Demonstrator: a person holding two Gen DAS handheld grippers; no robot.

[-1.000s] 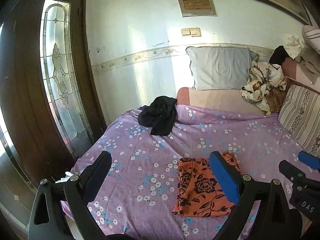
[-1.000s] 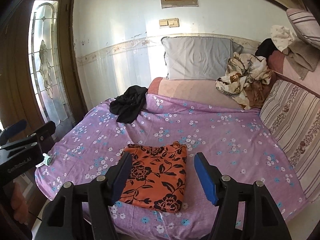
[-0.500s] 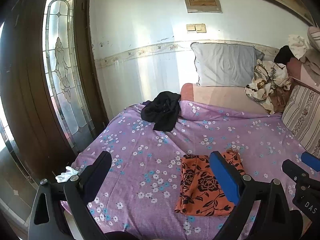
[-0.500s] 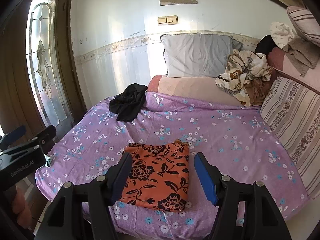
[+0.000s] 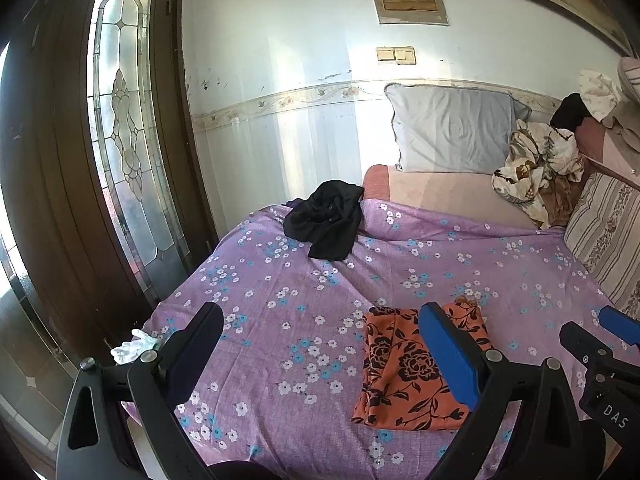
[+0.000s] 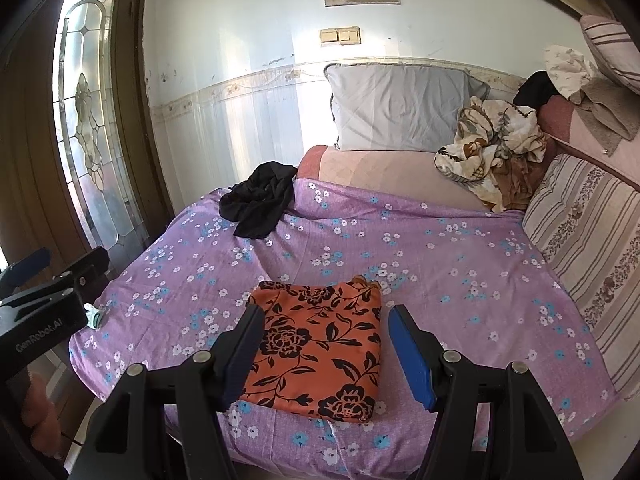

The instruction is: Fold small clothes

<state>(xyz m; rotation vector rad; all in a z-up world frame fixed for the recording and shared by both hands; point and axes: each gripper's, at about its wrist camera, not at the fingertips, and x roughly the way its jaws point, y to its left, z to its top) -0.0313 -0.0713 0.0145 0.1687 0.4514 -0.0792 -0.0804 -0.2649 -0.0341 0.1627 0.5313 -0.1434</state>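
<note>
Both tools hang over the near edge of the bed, jaws spread and gripping nothing. The right gripper (image 6: 324,350) frames the orange floral garment (image 6: 320,344), which lies folded into a neat rectangle on the purple flowered sheet (image 6: 440,280) below it. The left gripper (image 5: 320,356) hovers beside it, over bare sheet. That piece looks finished to me. The likely next one is the crumpled black garment (image 5: 326,224) at the far edge, well apart. I'd carry it to open sheet and spread it flat before creasing, clear of the orange piece.
</note>
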